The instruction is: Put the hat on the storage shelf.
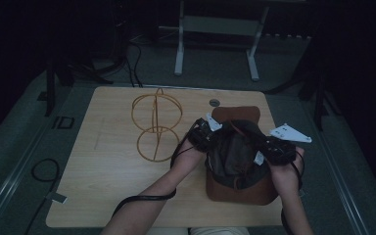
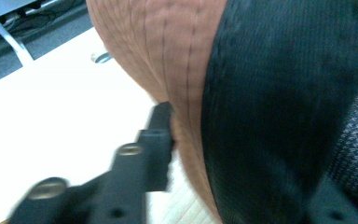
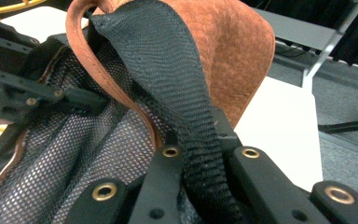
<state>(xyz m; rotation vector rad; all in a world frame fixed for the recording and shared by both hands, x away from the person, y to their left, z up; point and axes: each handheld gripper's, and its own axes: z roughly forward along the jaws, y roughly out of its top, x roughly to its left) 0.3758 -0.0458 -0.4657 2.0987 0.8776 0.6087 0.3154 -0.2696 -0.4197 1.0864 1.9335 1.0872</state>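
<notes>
A brown suede cap (image 1: 240,188) with a black mesh lining (image 3: 74,154) is held open, upside down, over the right part of the table (image 1: 103,186). My left gripper (image 1: 203,136) holds its left rim. One black finger (image 2: 154,144) lies against the brown outside, and the other is hidden behind the black band (image 2: 270,107). My right gripper (image 3: 196,136) is shut on the black inner sweatband (image 3: 168,70) at the cap's right rim. The brown peak (image 3: 233,51) rises behind it.
A golden wire stand (image 1: 155,128) made of hoops rests on the table left of the cap. A round cable hole (image 1: 214,102) sits near the far edge. White frame legs (image 1: 178,49) stand on the floor beyond, and a cable loop (image 1: 44,169) lies at the left.
</notes>
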